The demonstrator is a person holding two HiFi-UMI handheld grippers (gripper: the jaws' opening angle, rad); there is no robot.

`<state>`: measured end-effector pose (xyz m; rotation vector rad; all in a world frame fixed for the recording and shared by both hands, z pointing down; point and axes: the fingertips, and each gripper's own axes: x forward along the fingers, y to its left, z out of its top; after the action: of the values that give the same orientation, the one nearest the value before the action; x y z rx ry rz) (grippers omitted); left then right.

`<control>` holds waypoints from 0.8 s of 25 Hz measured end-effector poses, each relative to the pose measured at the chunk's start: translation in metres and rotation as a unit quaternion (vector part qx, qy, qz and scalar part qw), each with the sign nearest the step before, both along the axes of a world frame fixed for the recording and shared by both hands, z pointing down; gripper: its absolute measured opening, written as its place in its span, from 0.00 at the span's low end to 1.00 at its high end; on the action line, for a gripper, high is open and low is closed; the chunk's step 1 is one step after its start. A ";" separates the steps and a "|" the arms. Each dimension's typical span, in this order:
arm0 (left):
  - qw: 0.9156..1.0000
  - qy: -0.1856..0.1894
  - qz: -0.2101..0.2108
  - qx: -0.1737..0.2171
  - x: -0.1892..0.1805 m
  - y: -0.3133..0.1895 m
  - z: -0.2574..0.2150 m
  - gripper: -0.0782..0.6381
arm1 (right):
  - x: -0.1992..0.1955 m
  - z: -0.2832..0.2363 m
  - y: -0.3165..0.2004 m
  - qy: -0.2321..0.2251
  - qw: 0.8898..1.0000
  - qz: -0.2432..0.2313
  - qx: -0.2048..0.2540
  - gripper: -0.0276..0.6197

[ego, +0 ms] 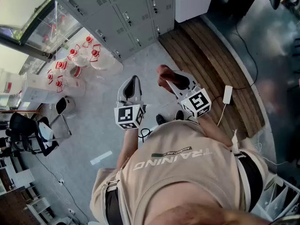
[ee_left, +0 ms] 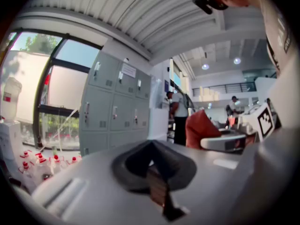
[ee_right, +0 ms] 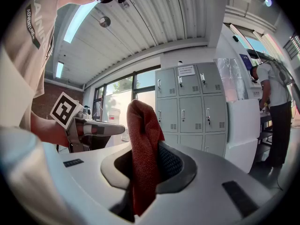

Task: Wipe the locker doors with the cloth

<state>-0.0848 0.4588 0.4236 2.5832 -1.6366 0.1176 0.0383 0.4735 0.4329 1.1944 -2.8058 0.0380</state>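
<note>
Below the near edge of the white counter (ego: 194, 1), out over the pale floor (ego: 89, 135), holds both grippers side by side and well apart from the grey lockers (ego: 126, 18). Pinches a red cloth (ee_right: 143, 135) in the right gripper (ee_right: 143, 156), jaws pressed onto its fold. Lets the cloth stand up out of the jaws in a rounded hump and trail down below them. Carries the left gripper (ee_left: 151, 146) with jaws pressed together on nothing, tips meeting in a point. Aims both grippers toward the lockers, which stand against the counter's left edge. Brings the cloth against no locker door. Stands just beside a wooden platform (ego: 211, 64) that runs out from under the counter's near edge. Past the lockers' far end, away from the counter's left corner, crowds clear bottles with red caps (ego: 75, 60) on the floor by the window. At the counter's right edge, places a second person in a white top (ee_right: 272, 102).
</note>
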 end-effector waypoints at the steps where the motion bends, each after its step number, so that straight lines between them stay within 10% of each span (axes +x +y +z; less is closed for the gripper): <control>1: 1.000 0.000 0.003 0.002 0.000 0.000 -0.001 0.12 | -0.002 0.000 0.000 0.000 1.000 0.001 0.001 0.14; 20: 0.999 0.011 0.032 0.001 -0.033 -0.040 0.012 0.12 | -0.038 0.012 -0.035 0.008 0.999 0.033 -0.008 0.14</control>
<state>-0.1182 0.4192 0.4361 2.6301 -1.5484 0.0909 0.0004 0.4386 0.4450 1.2792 -2.7470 0.0546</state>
